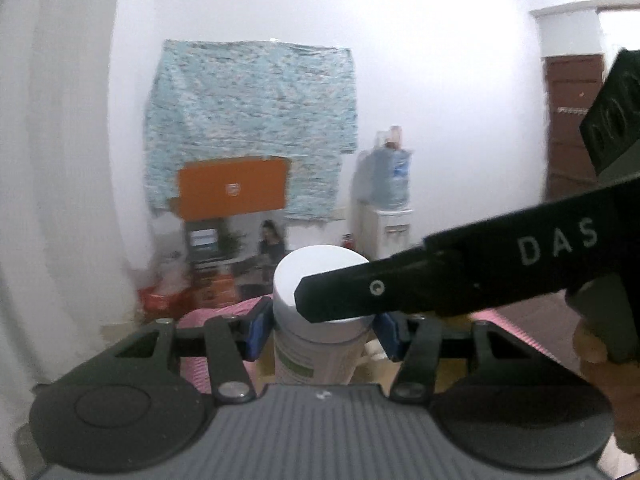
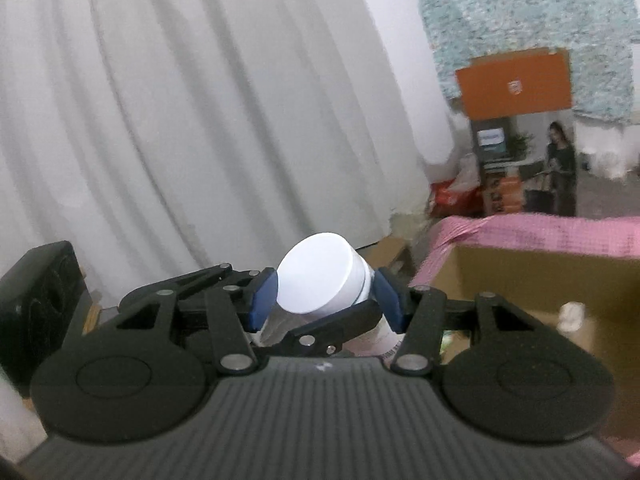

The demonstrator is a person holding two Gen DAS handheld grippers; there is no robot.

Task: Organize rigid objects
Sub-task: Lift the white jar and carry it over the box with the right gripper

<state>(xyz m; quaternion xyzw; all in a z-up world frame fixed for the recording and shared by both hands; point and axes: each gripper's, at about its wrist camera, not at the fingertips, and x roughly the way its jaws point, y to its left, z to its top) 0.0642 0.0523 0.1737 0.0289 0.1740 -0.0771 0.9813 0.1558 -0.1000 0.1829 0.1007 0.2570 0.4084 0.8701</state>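
Jar (image 1: 316,320) (white lid) clamped btwn left gripper (image 1: 320,330) and right gripper (image 2: 324,300) pads.

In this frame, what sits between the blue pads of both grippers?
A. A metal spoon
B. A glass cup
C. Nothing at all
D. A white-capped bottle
D. The white-capped bottle stands between the left gripper pads, and the right wrist view shows the right gripper pads flanking its cap, above an open cardboard box.

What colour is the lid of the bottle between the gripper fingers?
White. The lid shows best in the right wrist view.
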